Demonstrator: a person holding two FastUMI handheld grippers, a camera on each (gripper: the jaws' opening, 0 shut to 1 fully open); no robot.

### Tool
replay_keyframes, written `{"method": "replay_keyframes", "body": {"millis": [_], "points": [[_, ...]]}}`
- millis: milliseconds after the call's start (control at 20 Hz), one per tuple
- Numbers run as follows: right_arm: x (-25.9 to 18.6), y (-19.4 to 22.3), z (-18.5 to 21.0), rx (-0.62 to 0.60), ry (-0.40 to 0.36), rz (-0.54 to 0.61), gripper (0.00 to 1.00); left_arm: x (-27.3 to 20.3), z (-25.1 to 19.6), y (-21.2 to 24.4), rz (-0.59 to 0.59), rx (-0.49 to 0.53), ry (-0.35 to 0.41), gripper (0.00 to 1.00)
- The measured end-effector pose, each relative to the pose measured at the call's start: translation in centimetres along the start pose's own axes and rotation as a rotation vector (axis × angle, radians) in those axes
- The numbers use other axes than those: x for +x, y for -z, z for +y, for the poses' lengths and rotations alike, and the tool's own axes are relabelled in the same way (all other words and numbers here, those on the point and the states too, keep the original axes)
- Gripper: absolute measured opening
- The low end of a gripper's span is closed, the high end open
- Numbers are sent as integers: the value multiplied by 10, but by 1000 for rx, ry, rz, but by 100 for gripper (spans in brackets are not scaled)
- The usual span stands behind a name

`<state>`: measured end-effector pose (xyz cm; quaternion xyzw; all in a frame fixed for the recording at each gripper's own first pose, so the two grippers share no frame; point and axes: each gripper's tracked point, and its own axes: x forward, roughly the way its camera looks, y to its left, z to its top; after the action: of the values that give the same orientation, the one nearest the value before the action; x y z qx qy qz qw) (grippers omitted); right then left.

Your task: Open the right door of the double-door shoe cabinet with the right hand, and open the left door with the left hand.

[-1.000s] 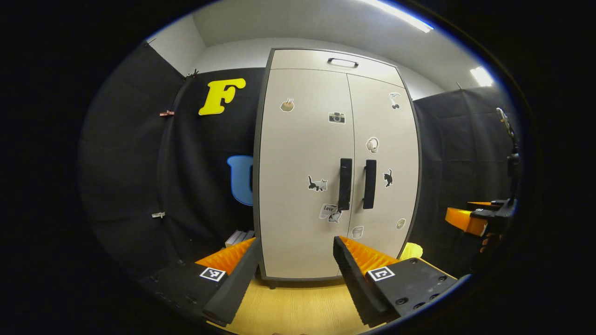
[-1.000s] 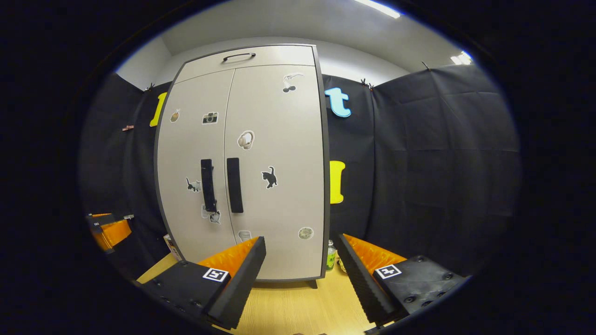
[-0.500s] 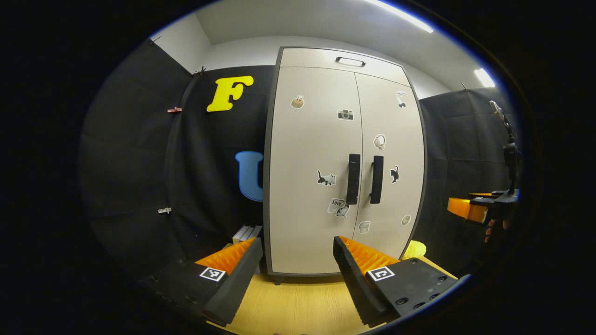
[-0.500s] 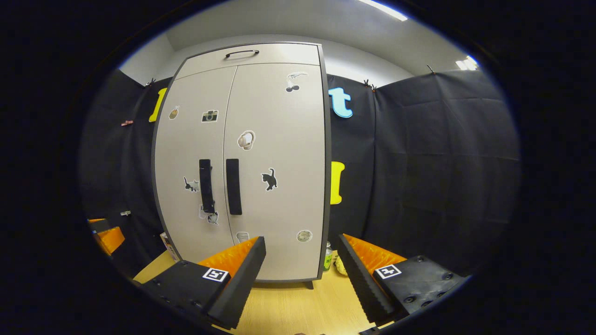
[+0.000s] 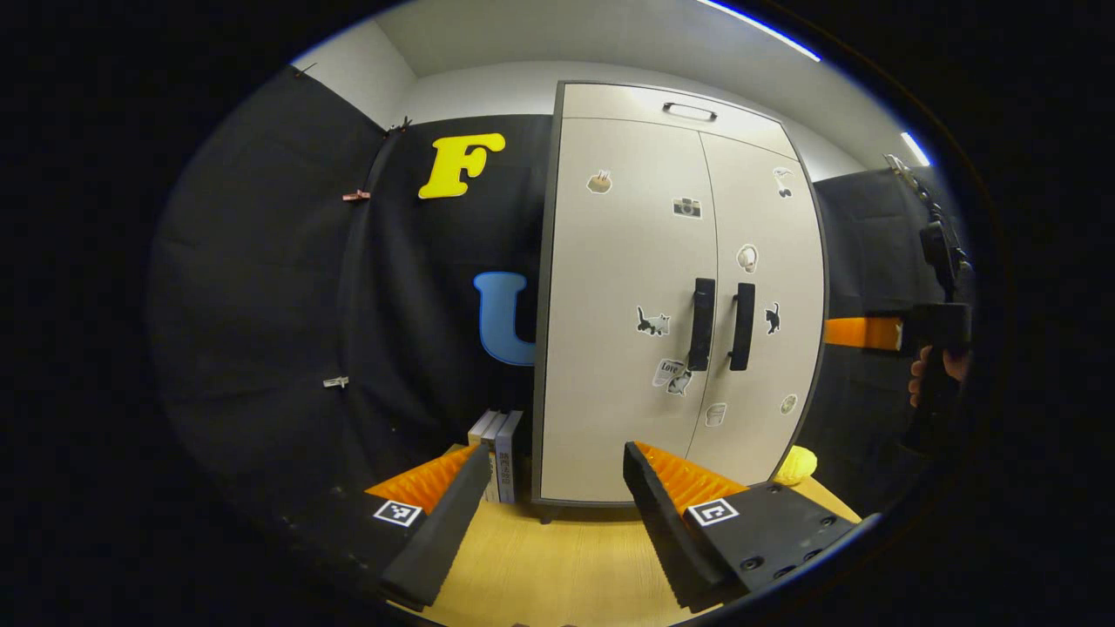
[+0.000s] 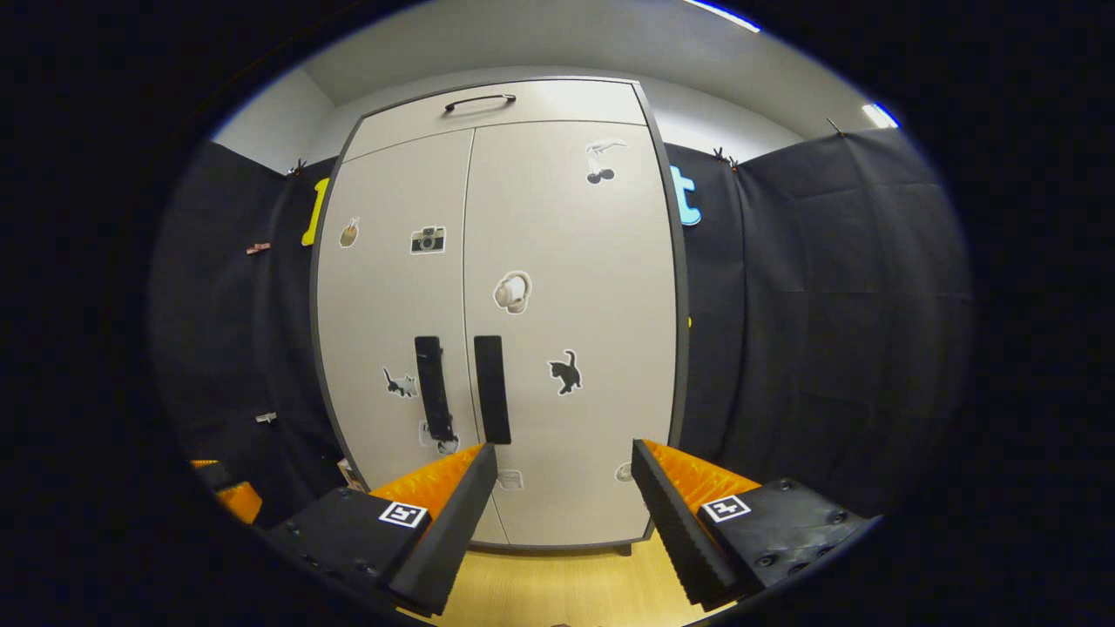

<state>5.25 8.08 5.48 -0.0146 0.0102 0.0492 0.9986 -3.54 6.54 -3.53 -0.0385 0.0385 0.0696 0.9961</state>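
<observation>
You face a shoe cabinet (image 6: 496,331) standing on the floor (image 5: 557,557) against the booth wall. Its left door (image 6: 392,322) and right door (image 6: 575,322) are shut, their handles (image 6: 490,388) side by side at the centre seam. In the left gripper view, books (image 5: 498,453) stand upright just left of the cabinet's base, and your right gripper (image 5: 858,333) is held off to the cabinet's right.

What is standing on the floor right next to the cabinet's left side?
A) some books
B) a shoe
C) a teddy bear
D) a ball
A: in the left gripper view, a few books stand upright on the wooden floor against the left side of the cabinet.
</observation>
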Motion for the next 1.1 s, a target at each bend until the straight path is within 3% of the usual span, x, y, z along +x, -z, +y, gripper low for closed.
{"method": "replay_keyframes", "body": {"millis": [300, 450, 700, 1100], "points": [[49, -29, 48, 15, -41, -60, 98, -8, 24, 13, 22, 73, -16, 95], [79, -32, 55, -20, 2, -101, 98, -12, 30, 19, 29, 68, 2, 95], [123, -14, 64, -118, 41, -100, 98, -15, 43, 25, 30, 70, 7, 95], [159, 27, 58, -56, 61, 5, 98, -23, 68, 47, 69, 36, -16, 95]]}}
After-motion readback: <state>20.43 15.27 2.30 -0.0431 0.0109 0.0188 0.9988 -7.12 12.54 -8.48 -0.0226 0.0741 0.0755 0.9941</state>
